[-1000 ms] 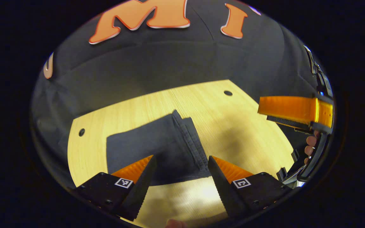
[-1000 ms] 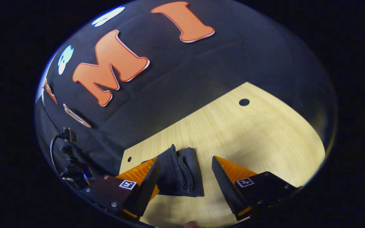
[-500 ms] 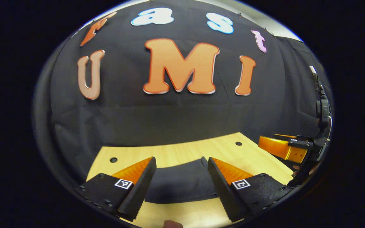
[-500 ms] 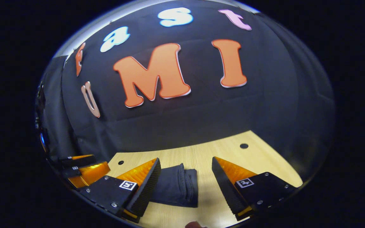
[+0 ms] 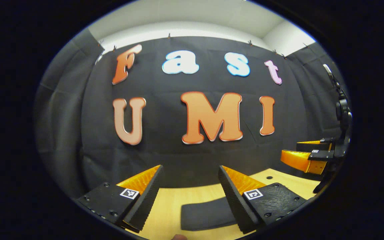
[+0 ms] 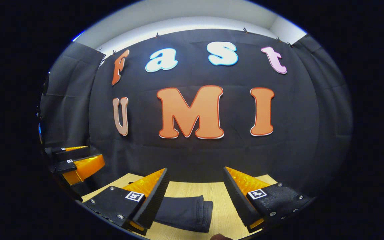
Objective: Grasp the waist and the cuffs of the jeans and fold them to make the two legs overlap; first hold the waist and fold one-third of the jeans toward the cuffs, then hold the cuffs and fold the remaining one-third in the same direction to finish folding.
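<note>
A: Lying folded on the table [image 5: 168,203], the jeans [image 5: 205,216] form a dark, compact bundle, seen low in the left gripper view between that hand-held gripper's fingers and partly behind the finger on that picture's right.

B: And the left hand-held gripper [image 5: 190,196] itself?

A: Its fingers are spread wide with nothing between them; it sits above the table, apart from the cloth. It also shows at the left edge of the right gripper view [image 6: 78,163].

B: The right hand-held gripper [image 6: 195,198]?

A: Spread wide too, gripping nothing. In its view the jeans [image 6: 187,213] lie on the light wood, a rounded fold edge toward that picture's right, partly behind the finger on its left. From the left gripper view it appears at the right edge [image 5: 307,155], level, above the table's far corner.

B: Touching the jeans?

A: Neither one is.
</note>
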Tool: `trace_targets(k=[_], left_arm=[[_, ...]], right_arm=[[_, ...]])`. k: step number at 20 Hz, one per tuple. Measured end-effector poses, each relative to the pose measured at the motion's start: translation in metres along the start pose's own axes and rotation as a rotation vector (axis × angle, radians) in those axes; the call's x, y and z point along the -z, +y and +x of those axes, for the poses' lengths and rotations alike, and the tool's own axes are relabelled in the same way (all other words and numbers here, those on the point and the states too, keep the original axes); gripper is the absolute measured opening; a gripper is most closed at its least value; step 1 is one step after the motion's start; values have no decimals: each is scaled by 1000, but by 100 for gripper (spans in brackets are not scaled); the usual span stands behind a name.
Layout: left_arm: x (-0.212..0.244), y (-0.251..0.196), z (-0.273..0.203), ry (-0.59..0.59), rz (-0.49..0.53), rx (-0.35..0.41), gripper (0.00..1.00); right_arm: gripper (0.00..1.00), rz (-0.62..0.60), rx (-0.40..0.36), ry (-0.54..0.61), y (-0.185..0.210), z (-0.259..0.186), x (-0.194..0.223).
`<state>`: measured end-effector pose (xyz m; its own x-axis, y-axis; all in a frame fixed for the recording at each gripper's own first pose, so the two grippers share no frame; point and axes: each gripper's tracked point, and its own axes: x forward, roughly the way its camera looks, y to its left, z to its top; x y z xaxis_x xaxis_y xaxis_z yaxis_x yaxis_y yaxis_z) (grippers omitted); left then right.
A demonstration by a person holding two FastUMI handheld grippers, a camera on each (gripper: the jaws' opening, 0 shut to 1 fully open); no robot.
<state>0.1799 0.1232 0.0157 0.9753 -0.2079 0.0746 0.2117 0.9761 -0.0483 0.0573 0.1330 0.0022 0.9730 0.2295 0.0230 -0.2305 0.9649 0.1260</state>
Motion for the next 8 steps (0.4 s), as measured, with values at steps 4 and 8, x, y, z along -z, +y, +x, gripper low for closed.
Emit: trace_targets(k=[4,8], left_arm=[[25,-1,-28,44,47,-25,96],[53,-1,-49,100,46,-26,100]], right_arm=[[93,-27,1,-31,10,-15,2],[98,-32,-1,-13,14,-31,9]])
